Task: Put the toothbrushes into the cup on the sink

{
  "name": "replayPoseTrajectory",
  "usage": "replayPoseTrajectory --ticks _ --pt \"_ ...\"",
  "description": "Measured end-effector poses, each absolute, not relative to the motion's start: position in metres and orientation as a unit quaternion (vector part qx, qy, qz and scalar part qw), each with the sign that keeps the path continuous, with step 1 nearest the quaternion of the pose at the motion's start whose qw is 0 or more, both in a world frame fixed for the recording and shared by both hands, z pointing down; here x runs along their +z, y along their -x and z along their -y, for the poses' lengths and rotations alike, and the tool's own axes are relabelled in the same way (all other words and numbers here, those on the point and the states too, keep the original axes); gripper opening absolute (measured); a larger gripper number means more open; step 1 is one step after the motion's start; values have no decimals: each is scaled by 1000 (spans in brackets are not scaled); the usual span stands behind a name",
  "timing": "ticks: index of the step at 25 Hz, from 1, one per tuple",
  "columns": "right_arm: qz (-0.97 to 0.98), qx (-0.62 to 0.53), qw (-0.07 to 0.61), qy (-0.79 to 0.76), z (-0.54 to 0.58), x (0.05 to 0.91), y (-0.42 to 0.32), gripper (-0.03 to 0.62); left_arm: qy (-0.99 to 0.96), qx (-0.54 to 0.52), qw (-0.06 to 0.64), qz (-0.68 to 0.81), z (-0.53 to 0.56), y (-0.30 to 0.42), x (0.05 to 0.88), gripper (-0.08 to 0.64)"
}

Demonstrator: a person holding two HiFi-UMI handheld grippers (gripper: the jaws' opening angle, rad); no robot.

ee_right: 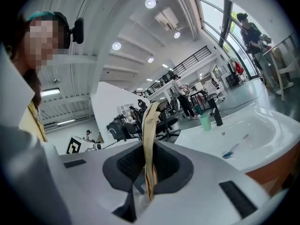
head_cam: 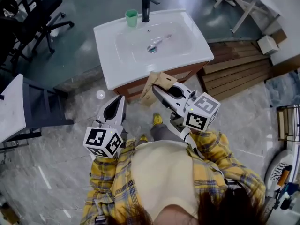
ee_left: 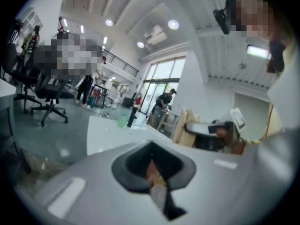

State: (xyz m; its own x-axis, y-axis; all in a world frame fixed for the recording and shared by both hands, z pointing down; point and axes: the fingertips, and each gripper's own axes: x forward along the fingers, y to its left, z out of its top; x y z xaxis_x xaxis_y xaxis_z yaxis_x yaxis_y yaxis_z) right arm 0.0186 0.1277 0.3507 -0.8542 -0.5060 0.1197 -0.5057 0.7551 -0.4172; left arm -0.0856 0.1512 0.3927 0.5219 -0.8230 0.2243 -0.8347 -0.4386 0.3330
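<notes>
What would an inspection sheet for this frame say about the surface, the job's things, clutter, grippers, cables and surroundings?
Surface: white sink on a wooden cabinet; rim bare apart from the items below.
Job's things: green cup upright at the back rim, beside the black faucet; one toothbrush lying in the basin, not in the cup.
Clutter: cardboard piece, held in front of the sink.
Grippers: left gripper jaws together, nothing between them; right gripper shut on the cardboard piece.
Cables: nothing seen.
Surroundings: office chair to the left, wooden planks to the right, grey floor.
</notes>
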Motion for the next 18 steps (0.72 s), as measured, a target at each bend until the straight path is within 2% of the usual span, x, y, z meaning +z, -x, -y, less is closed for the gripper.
replayPoseTrajectory --ticks 18 --pt "-949 -230 2 214 -36 353 -62 40 -840 13 191 508 -58 20 386 9"
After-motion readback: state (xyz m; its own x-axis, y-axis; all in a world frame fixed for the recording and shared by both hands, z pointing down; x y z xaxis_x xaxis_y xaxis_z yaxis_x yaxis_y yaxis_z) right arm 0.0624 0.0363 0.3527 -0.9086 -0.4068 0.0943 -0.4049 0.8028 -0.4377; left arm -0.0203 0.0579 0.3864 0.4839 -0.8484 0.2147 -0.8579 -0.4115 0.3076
